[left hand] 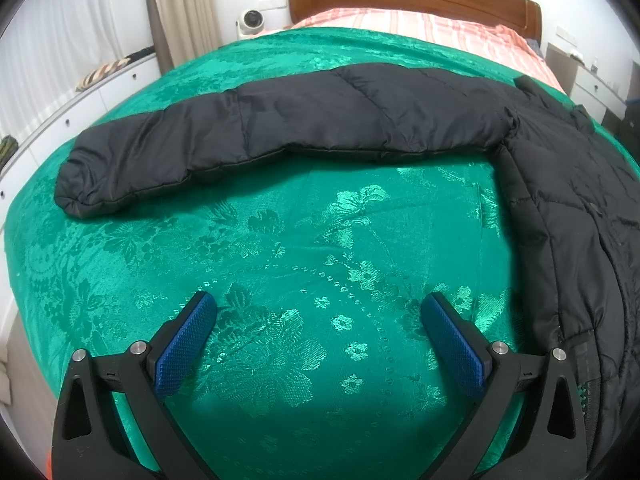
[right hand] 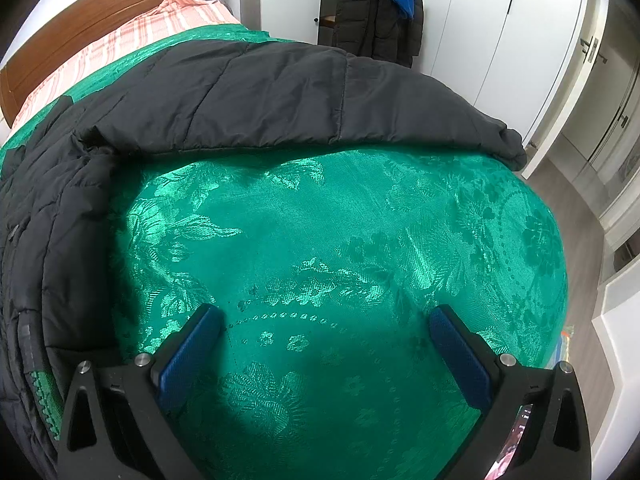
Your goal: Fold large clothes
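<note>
The bed (left hand: 280,240), w/ a green flowered cover, carries everything; it is the folding surface, prob. because the garment is too big for anything smaller. The jacket (left hand: 568,184), black and quilted, lies flat on it w/ both sleeves stretched out sideways. I judge it is spread this way so the sleeves can be folded in over the body first.

In the left wrist view the body runs down the right side and the left sleeve (left hand: 260,136) goes across the far part to the left. In the right wrist view the body is at the left edge and the right sleeve (right hand: 300,100) goes across the far part to the right, its cuff near the bed's edge.

The left gripper (left hand: 319,312) hovers over bare cover, near side, apart from the sleeve. Jaws are wide, holding nothing. The right gripper (right hand: 327,326) is the same: jaws wide, empty, nothing touched, the sleeve well beyond them.
</note>
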Available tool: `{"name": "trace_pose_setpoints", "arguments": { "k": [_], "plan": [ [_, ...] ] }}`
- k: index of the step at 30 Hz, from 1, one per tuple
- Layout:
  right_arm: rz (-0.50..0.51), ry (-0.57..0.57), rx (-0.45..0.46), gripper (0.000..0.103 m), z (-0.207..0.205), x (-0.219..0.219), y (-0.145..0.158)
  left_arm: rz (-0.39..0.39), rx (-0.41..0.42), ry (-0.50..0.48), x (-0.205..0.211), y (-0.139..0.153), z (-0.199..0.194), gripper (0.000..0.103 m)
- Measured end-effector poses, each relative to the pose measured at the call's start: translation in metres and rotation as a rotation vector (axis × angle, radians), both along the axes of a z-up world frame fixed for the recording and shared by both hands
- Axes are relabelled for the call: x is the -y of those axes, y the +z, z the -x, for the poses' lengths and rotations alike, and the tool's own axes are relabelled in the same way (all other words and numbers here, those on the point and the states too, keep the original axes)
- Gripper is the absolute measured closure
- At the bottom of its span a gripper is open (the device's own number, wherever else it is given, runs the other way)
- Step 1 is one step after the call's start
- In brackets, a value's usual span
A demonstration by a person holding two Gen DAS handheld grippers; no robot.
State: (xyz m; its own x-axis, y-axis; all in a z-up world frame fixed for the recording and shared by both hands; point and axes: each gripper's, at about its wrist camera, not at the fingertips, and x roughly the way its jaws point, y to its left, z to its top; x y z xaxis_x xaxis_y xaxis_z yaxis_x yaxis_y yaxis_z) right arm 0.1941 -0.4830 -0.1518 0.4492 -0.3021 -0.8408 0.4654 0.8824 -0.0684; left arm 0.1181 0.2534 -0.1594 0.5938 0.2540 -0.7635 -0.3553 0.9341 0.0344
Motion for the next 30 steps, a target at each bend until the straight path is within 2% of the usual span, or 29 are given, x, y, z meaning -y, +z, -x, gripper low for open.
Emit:
{"name": "trace_pose_setpoints", "arguments": {
  "k": [10,13,14,17,18,19,20,23,24,26,30],
  "plan": [
    [0.006,0.006,-0.033,0.0,-0.005,0.005,-0.003,0.0,-0.001,-0.002,-0.003,0.001,-0.003,0.0],
    [-0.038,0.023,-0.035,0.0,-0.006,0.009,-0.001,0.001,-0.003,-0.006,-0.003,0.001,-0.002,0.0],
    [-0.088,0.046,0.001,0.0,-0.004,0.015,0.006,0.002,-0.003,-0.008,-0.003,0.001,-0.002,0.0],
    [-0.344,0.067,0.304,0.002,0.019,0.054,0.04,0.004,-0.002,-0.014,-0.004,0.001,-0.001,0.0],
    [-0.501,0.014,0.436,0.002,0.028,0.084,0.048,0.002,0.0,-0.014,-0.004,0.001,-0.001,0.0],
    [-0.591,-0.029,0.493,0.002,0.032,0.102,0.047,0.0,0.001,-0.013,-0.004,0.0,-0.002,0.0],
    [-0.765,-0.132,0.566,0.002,0.035,0.133,0.037,-0.002,0.002,-0.012,-0.004,0.0,-0.002,0.0],
    [-1.021,-0.297,0.603,0.005,0.03,0.179,0.001,-0.002,0.003,-0.011,-0.004,0.0,-0.003,0.0],
    [-1.056,-0.327,0.623,0.007,0.026,0.191,-0.01,-0.002,0.003,-0.011,-0.003,0.0,-0.003,0.0],
    [-1.063,-0.347,0.665,0.009,0.015,0.209,-0.016,-0.004,0.003,-0.011,-0.003,0.0,-0.003,0.0],
    [-1.016,-0.422,0.696,0.019,-0.009,0.236,-0.021,-0.004,0.005,-0.01,-0.003,-0.001,-0.003,0.0]
  ]
}}
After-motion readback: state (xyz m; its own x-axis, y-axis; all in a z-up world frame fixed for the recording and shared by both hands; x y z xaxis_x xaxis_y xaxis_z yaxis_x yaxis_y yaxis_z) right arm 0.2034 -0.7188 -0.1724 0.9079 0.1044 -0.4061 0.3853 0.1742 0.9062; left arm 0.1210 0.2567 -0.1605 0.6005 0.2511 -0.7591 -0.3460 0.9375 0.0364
